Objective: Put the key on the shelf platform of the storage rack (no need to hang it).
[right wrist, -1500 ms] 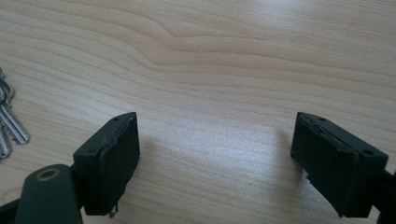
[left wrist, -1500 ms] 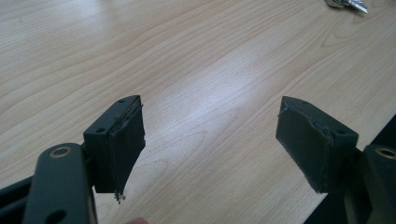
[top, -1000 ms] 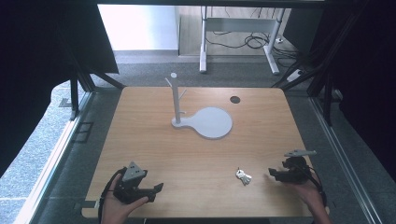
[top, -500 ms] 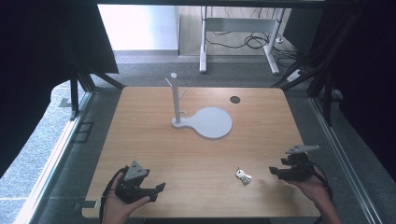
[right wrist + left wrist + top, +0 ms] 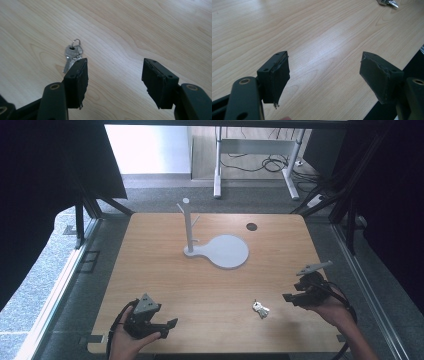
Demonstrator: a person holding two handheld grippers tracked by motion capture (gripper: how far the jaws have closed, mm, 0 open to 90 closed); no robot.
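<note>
Pale wooden surface (image 5: 165, 270) with a white peg stand (image 5: 220, 249) (round base), bunch of keys (image 5: 260, 309).

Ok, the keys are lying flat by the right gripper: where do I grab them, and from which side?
Probably from above, on the key heads next to the ring. The keys lie flat on the table, so nothing stands up for a sideways grip. The right gripper is open, nothing between its jaws, which have just been closing; they could straddle the bunch.

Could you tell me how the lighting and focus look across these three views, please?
High view: bright daylight beyond the table, dark drapes at both sides, keys small but clear. Left gripper view: a pale sheen on the wood between the fingers, keys cut off at the top edge. Right gripper view: even light, keys sharp, near fingers slightly soft.
</note>
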